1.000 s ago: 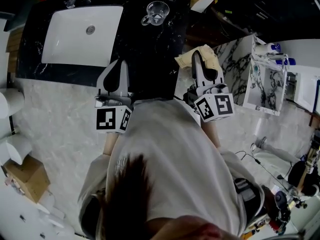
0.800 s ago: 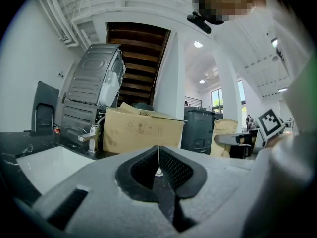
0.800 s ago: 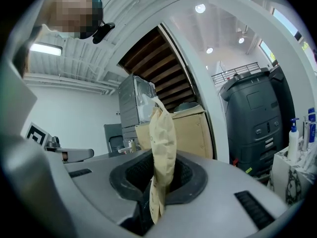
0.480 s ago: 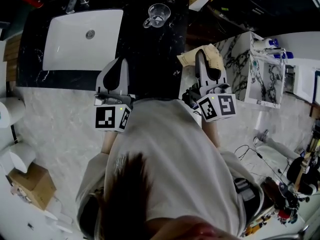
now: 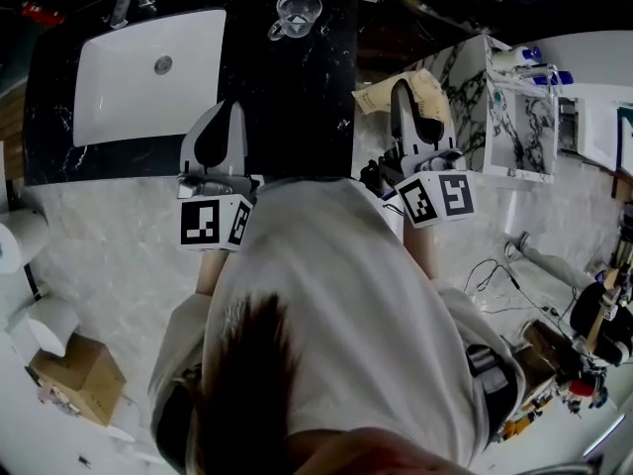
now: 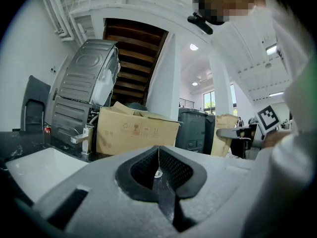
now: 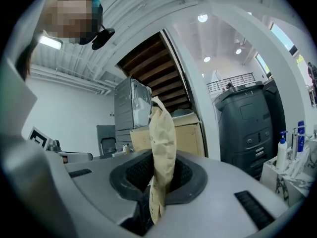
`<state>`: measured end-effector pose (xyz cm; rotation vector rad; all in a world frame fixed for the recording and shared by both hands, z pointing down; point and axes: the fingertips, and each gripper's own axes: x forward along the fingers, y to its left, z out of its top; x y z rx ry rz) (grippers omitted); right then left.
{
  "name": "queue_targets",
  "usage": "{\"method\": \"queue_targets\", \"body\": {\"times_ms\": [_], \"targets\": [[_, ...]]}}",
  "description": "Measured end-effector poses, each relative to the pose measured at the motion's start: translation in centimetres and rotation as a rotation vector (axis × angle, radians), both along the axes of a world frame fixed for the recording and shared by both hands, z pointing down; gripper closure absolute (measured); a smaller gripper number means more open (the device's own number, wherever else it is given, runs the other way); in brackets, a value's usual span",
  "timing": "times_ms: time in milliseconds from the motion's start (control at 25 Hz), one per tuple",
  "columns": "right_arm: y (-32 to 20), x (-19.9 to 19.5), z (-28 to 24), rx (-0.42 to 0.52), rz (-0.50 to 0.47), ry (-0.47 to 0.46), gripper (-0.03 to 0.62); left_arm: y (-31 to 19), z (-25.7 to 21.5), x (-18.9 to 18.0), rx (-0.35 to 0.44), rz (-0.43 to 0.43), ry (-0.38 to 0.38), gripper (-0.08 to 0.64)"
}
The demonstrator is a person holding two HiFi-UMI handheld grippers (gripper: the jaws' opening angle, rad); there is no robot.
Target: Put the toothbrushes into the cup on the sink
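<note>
Toothbrushes are seen bare in no view. The only candidate is a tan paper packet [image 7: 162, 138] clamped in the right gripper [image 5: 403, 95], and what it contains cannot be told.

Little is changed over the last second. The packet is kept in the same narrow grip, the right gripper is carried slightly up and a little further to the right of the cup [image 5: 295, 13], and it is brought no nearer to it. The left gripper [image 6: 158, 157] is held almost where it was. From this it is judged that delivery to the cup is not yet begun, and that the packet would first have to be opened or emptied.

The right gripper's jaws are closed on the packet. The packet is pinched upright between the pads, with its top standing above them.

The left gripper's jaws are pressed together with nothing between them, and nothing is touched by it. It is held on the near side of the cup, above the front edge of the black countertop [image 5: 297, 97].

The cup is a clear one with a handle. It is seen standing empty at the back of that countertop, just right of the white basin [image 5: 138, 77] and well apart from both grippers.
</note>
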<state>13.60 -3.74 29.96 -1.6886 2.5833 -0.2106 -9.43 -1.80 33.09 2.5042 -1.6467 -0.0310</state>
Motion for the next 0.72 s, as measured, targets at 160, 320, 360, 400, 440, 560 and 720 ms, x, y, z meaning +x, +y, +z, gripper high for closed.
{"method": "queue_targets", "body": {"times_ms": [160,320,360,400,440,560,720], "targets": [[0.5,1.2,-0.8,0.023,0.027,0.007,0.549,-0.1,-0.1,0.3,0.013,0.015,0.005,0.543],[1.3,2.5,-1.8,0.039,0.073,0.012,0.549,0.0,0.1,0.6,0.008,0.036,0.010,0.543],[1.5,2.8,-2.0,0.042,0.083,0.012,0.549,0.0,0.1,0.7,0.007,0.039,0.011,0.543],[1.7,3.2,-2.2,0.045,0.092,0.011,0.549,0.0,0.0,0.7,0.007,0.041,0.011,0.543],[1.9,3.6,-2.4,0.047,0.101,0.011,0.549,-0.1,-0.1,0.7,0.007,0.042,0.012,0.543],[2.2,5.2,-2.8,0.049,0.138,0.008,0.549,-0.2,-0.2,0.6,0.007,0.040,0.018,0.543],[2.2,7.6,-3.8,0.070,0.193,0.016,0.549,-0.2,-0.1,0.2,0.001,0.029,0.021,0.543]]}}
